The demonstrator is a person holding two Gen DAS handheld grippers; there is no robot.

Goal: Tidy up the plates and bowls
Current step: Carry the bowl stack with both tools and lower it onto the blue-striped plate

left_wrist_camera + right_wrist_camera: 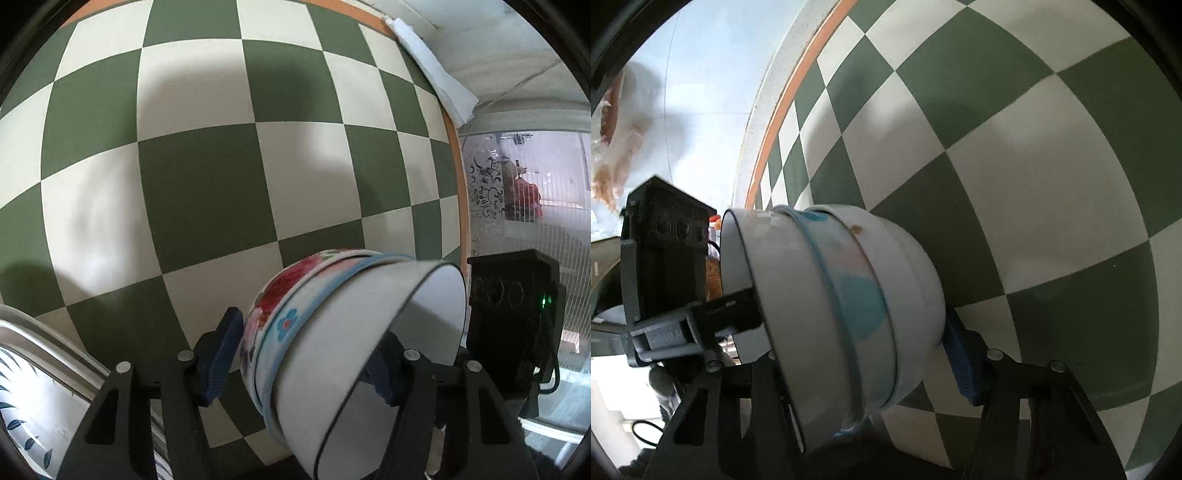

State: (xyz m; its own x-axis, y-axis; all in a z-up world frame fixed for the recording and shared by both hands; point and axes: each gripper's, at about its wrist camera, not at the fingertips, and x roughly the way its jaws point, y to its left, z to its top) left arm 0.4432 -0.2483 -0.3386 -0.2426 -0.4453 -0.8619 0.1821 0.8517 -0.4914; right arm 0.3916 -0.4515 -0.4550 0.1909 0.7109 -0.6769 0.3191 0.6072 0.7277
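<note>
A nested stack of three bowls [332, 332] is held between both grippers above the green-and-cream checkered tablecloth [207, 184]. The innermost is white with a dark rim [428, 295], the middle has a blue rim and flowers [288, 325], the outer has red flowers [280, 291]. My left gripper [306, 365] has its blue pads [218, 354] on either side of the stack. In the right wrist view the same stack [842, 314] sits between my right gripper's [864, 354] fingers, one blue pad [960, 362] against the outer bowl. The other gripper's black body [665, 258] shows at the left.
A metal tray edge and a leaf-patterned plate [33, 406] lie at the lower left of the left wrist view. The table's orange edge [458, 177] and a folded white cloth [436, 70] are at the right. The right gripper's black camera body [517, 306] is beside the bowls.
</note>
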